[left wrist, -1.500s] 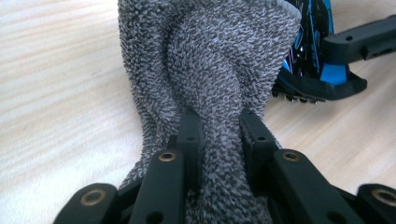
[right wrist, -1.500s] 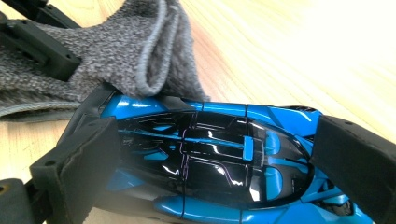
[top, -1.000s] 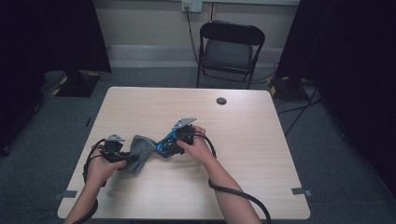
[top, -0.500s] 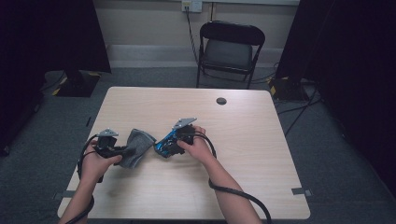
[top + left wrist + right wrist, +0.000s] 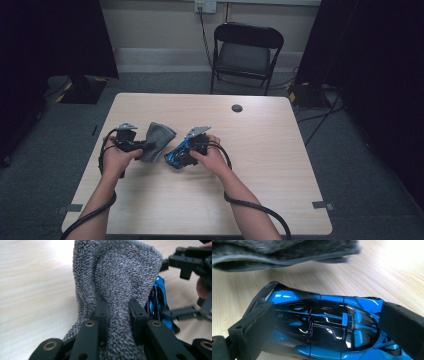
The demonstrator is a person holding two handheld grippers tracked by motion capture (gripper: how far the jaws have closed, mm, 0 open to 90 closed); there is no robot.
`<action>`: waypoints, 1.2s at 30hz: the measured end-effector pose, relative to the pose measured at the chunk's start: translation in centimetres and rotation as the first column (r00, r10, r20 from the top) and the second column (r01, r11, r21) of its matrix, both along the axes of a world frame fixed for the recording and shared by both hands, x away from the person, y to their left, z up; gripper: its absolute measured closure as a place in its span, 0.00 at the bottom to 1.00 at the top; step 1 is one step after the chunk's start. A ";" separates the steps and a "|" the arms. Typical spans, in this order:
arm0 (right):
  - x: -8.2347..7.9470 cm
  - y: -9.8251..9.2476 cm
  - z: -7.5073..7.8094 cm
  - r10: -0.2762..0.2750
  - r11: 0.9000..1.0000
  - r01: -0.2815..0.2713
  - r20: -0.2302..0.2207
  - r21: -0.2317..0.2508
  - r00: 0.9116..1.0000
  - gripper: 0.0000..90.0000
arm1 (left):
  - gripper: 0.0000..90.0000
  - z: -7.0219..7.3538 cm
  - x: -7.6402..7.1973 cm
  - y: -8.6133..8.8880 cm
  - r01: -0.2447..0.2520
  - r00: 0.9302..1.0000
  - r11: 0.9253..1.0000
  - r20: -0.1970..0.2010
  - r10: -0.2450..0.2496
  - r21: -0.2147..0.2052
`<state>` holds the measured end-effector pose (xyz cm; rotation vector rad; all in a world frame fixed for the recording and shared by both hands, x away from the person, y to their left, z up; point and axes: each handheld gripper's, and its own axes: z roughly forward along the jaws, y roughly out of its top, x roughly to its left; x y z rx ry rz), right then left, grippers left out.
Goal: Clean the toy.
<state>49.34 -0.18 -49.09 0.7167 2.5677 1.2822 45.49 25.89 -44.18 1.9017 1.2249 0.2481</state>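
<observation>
Pale wood-grain table (image 5: 280, 170), rectangular, standing on grey carpet; I log its contents from the middle outward.

Item one: blue and black toy car (image 5: 324, 325), glossy. My right gripper (image 5: 181, 154) has it clamped across the body, one black pad on each side; in the right gripper view both pads press against the shell. In the high view the car sits left of the table's centre, low over the wood; I cannot tell whether it touches the surface.

Item two: grey terry cloth (image 5: 117, 277), bunched. My left gripper (image 5: 117, 315) is clenched on a fold of it, and the rest stands up ahead of the jaws. In the high view the cloth (image 5: 157, 140) lies just beside the car, on its left; I cannot tell whether the two touch.

Item three: small dark round disc (image 5: 237, 108), near the far edge, well apart from both grippers.

Containers: I see no box, tray or bowl on the table to list contents for.

Edges and room: both grippers work in the left half. My left hand (image 5: 116, 159) is close to the left edge. The right half is bare wood up to its edge, and so is the near strip between my forearms.

Beyond the far edge: black folding chair (image 5: 247, 55) against the wall, cables on the floor to its right.
</observation>
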 end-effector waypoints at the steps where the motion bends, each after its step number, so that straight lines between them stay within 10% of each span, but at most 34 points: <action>1: 0.0 0.0 0.0 0.000 1.000 0.000 -0.001 0.000 1.000 0.01 | 0.81 0.0 0.3 -0.1 0.001 1.000 1.000 -0.004 -0.001 0.003; 36: -0.1 -0.2 -0.3 0.003 1.000 -0.004 0.015 0.024 1.000 0.01 | 0.79 -3.8 6.1 -6.2 -0.018 1.000 0.997 -0.022 0.020 0.080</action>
